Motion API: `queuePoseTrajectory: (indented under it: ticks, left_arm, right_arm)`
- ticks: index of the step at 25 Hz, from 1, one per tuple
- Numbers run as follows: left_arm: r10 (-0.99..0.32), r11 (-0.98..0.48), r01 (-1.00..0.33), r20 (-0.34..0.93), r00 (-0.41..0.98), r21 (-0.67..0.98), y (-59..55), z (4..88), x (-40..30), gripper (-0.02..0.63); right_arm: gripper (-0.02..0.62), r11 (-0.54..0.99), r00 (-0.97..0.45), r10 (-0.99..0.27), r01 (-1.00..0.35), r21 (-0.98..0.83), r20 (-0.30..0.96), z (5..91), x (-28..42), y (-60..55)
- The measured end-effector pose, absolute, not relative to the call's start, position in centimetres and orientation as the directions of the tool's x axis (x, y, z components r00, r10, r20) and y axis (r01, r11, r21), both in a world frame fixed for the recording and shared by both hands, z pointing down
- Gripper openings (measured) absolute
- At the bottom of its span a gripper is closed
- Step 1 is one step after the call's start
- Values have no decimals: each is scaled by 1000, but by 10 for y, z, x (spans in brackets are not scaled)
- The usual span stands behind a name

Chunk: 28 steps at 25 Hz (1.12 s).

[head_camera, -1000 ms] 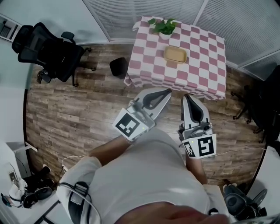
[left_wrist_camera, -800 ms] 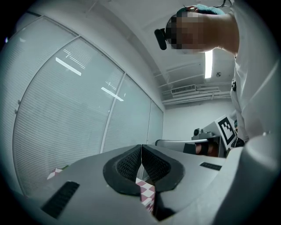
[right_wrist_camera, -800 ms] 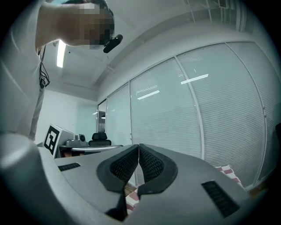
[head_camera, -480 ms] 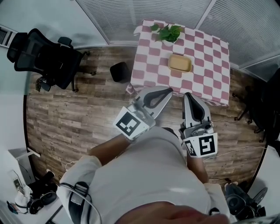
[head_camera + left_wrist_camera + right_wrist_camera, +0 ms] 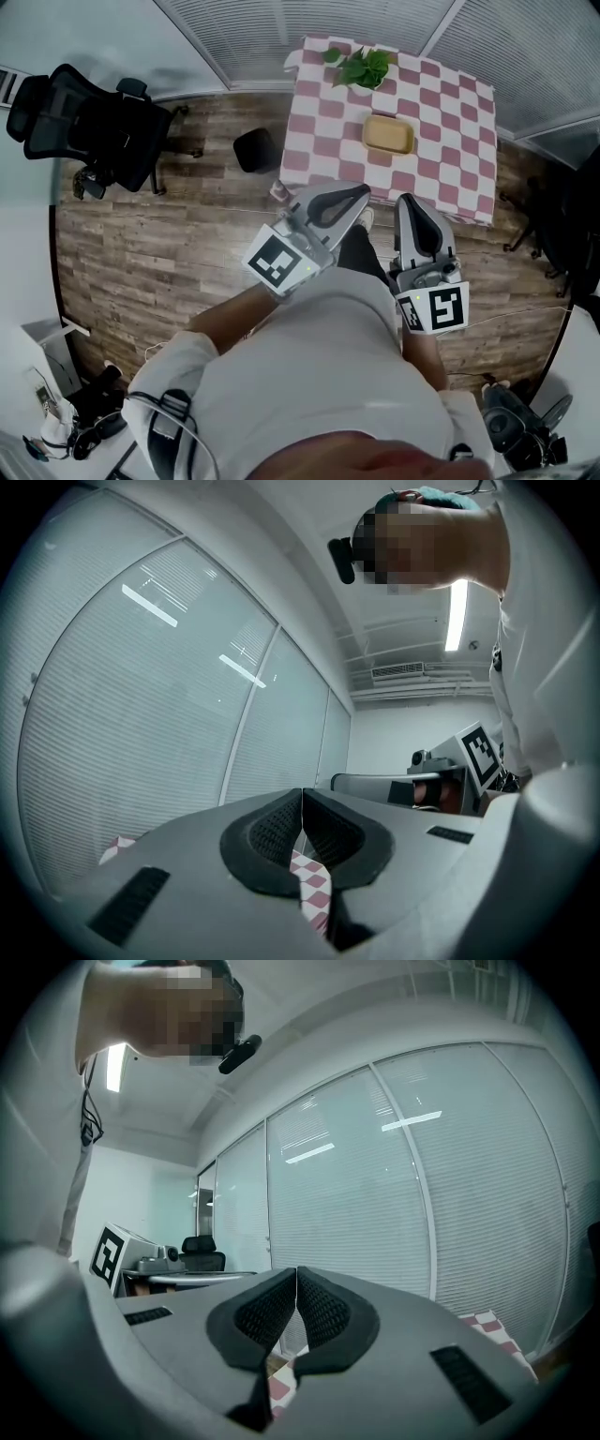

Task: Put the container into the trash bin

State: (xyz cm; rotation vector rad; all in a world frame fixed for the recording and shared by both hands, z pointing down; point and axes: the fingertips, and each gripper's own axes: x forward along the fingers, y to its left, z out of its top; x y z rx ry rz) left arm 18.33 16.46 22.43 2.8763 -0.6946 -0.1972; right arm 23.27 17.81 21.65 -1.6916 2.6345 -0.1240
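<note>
Occlusion: a person's white-shirted torso (image 5: 319, 375) fills the lower middle of the head view and covers the floor beneath. In both gripper views the grey gripper bodies block the lower half, leaving only slivers of checked cloth (image 5: 309, 885) under the jaws.
Container (image 5: 388, 135): shallow tan tray with rounded corners, upper centre-right of the head view, lying flat on the table (image 5: 441, 103). Its inside reads the same tan, and any contents are too small to tell.
Trash bin (image 5: 254, 150): small and black, standing on the floor just left of the table's edge. Its mouth is dark and the interior unreadable.
Left gripper (image 5: 363, 193): clenched, ribbed black pads (image 5: 268, 834) meeting with nothing between them. It sits mid-frame below the table's near edge, apart from the container.
Right gripper (image 5: 405, 201): clenched likewise, pads (image 5: 322, 1314) pressed together and empty, just right of the left one.
Table covering: pink-and-white checks, draped over the edges.
Plant (image 5: 361, 66): leafy green, at the table's top edge above the container.
Floor (image 5: 141, 244): wood-grain planks.
Chair (image 5: 89, 122): black office type, upper left.
</note>
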Motion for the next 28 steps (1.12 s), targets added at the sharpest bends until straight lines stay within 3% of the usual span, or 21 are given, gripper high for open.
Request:
queuePoseTrajectory:
  ticks: [11, 28]
  left_arm:
    - [-479, -868, -458, -84, 874, 193, 129, 227, 209, 31]
    - [-520, -848, -504, -73, 851, 163, 56, 222, 303, 31]
  right_arm:
    - [31, 431, -433, -901, -900, -63, 25, 218, 259, 140]
    - [32, 453, -455, -891, -888, -77, 1, 220, 358, 65]
